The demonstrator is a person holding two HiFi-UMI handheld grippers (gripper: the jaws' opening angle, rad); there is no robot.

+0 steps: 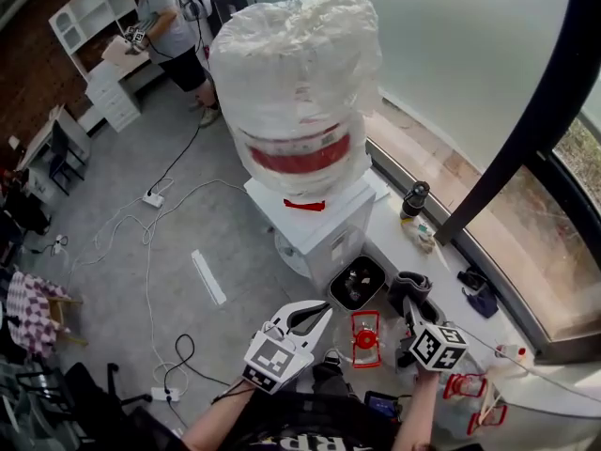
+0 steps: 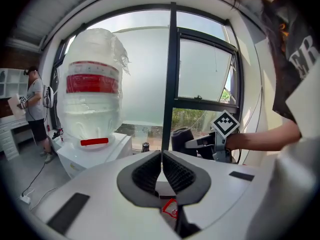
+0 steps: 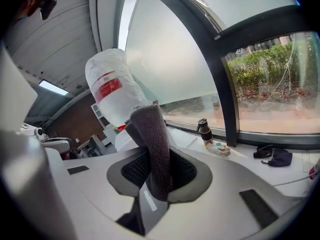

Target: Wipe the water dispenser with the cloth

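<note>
The right gripper [image 3: 158,158] is clamped on the cloth [image 3: 150,126], a dark grey towelling strip that stands up between the ribbed pads and folds over above them. In the head view the cloth is held up over the white counter [image 1: 390,238], to the right of the water dispenser [image 1: 324,228] and apart from it, with no part touching the cabinet or the bottle. The dispenser is a white box with a red strip on its top, and it carries a large upturned bottle [image 1: 296,83] wrapped in crinkled clear plastic with a red band round it. The left gripper [image 2: 161,156] has its jaws brought together with nothing between them. It hangs lower left of the dispenser front, and its view looks across at the bottle and at the other gripper's marker cube. A black container [image 1: 357,282] sits just in front of the dispenser base, and a red-framed item [image 1: 364,338] lies nearer the person, between the two grippers. Farther along the counter a small dark flask [image 1: 414,198] stands upright near the black window frame [image 1: 526,130], and a dark pouch [image 1: 481,299] lies on the sill by the glass. On the grey floor to the left run white cables and a power strip [image 1: 152,198]. At the far end of the room a second person [image 1: 164,26] in a grey shirt stands by white shelving [image 1: 89,12], holding something at waist height.
</note>
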